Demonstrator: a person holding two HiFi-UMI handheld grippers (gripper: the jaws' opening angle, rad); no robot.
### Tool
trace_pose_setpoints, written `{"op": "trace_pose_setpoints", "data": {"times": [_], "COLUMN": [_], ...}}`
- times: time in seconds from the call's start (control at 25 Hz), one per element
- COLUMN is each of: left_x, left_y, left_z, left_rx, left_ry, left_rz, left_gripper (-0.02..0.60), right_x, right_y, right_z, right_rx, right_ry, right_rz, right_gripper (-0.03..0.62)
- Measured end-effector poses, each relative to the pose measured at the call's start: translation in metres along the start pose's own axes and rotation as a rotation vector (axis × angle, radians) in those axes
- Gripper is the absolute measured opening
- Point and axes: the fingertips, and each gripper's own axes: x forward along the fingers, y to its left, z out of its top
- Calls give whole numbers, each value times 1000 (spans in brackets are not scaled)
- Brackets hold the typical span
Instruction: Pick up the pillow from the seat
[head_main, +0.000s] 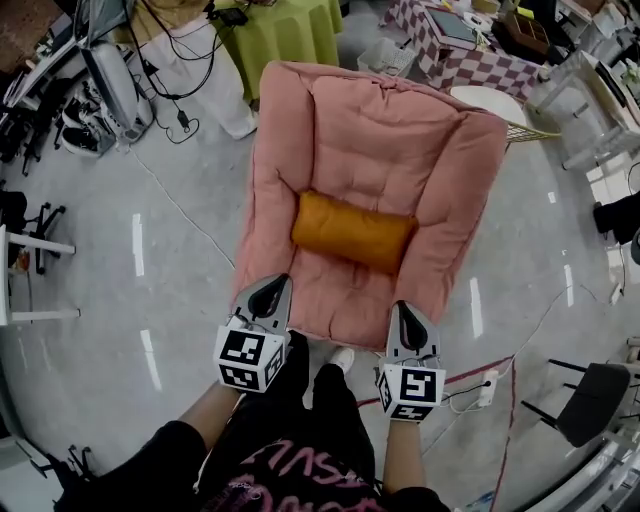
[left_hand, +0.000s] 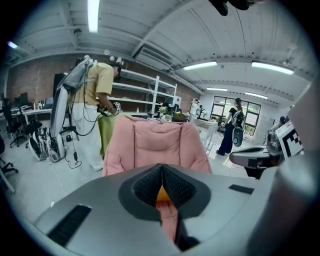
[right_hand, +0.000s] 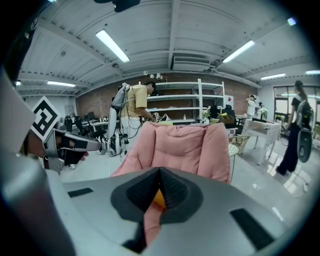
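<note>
Centre-frame pillow (head_main: 352, 232): orange, lying crosswise on the pink seat (head_main: 385, 130).
Left gripper (head_main: 268, 293): lower left, hovering at the seat's front edge, jaws pressing together, gripping nothing.
Right gripper (head_main: 407, 318): lower right, doing likewise, jaws closed, empty.

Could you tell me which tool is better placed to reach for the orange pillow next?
Right, narrowly: the right tool points straight at one end of the pillow, while the left tool sits just outside the other end. Both are shut, so either must open first.
</note>
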Motion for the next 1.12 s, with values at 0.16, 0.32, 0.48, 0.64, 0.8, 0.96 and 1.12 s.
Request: {"op": "trace_pose_setpoints", "data": {"times": [0.16,0.32,0.48,0.64,0.8,0.96,1.12], "left_x": [22,43,66,90,115,140,163], "left_y": [6,13,29,44,53,56,64], "left_z": [-15,-26,-32,-47,-73,-99,-118], "left_rx": [-2,-27,-45,-53,-59,-58,-37], "left_ry": [32,53,63,92,126,153,173], "left_rz": [-10,-9,4,5,3,-14,-19], "left_gripper": [9,9,9,9,9,9,9], "right_x": [22,40,62,87,111,134,159], "right_y": [0,-8,-11,-13,-18,-24,-31], "right_z": [-11,-20,-31,-49,-74,-99,-117], "right_rx": [24,50,36,26,42,51,64], "right_ry": [25,39,66,98,126,148,158], "right_rz": [12,7,-3,-5,-11,-18,-24], "right_gripper": [20,20,20,20,20,20,20]}}
